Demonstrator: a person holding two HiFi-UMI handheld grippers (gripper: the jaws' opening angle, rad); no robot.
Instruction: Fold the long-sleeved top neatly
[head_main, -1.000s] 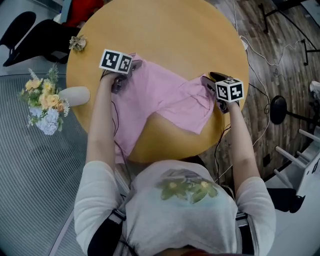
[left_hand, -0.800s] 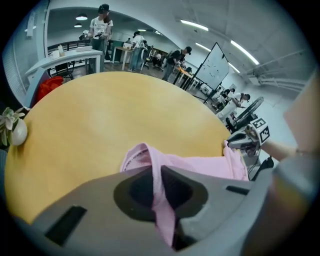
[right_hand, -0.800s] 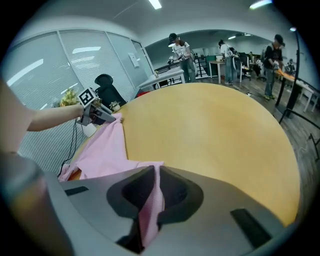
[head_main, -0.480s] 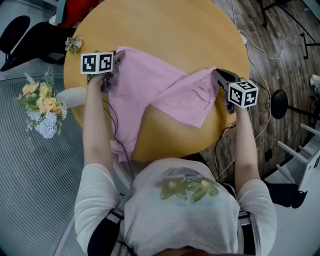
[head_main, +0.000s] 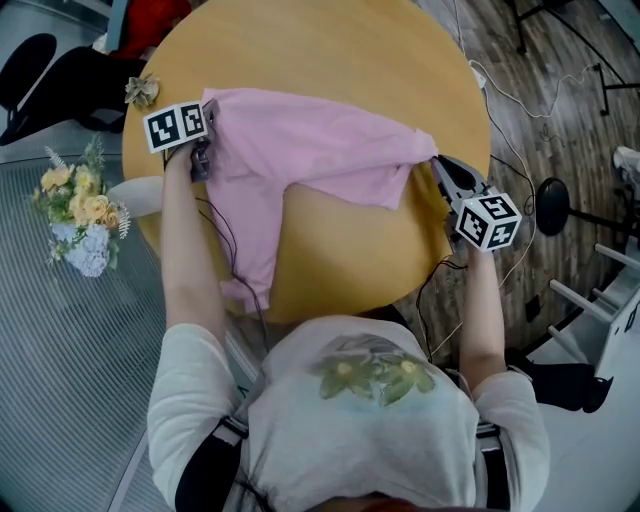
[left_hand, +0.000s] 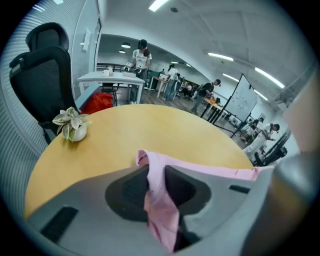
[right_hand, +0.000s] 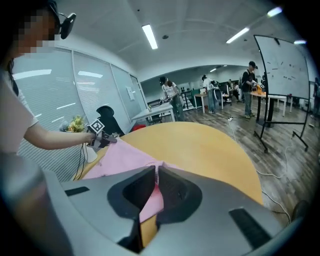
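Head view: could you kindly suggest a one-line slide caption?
A person stretches a pink long-sleeved top across a round wooden table, one sleeve trailing toward the near edge.

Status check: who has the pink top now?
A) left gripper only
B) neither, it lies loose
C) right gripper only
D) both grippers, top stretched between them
D: pink cloth is pinched in the jaws of the left gripper and the right gripper, and the top spans between them over the table; the left's jaws have just opened slightly, with cloth between them.
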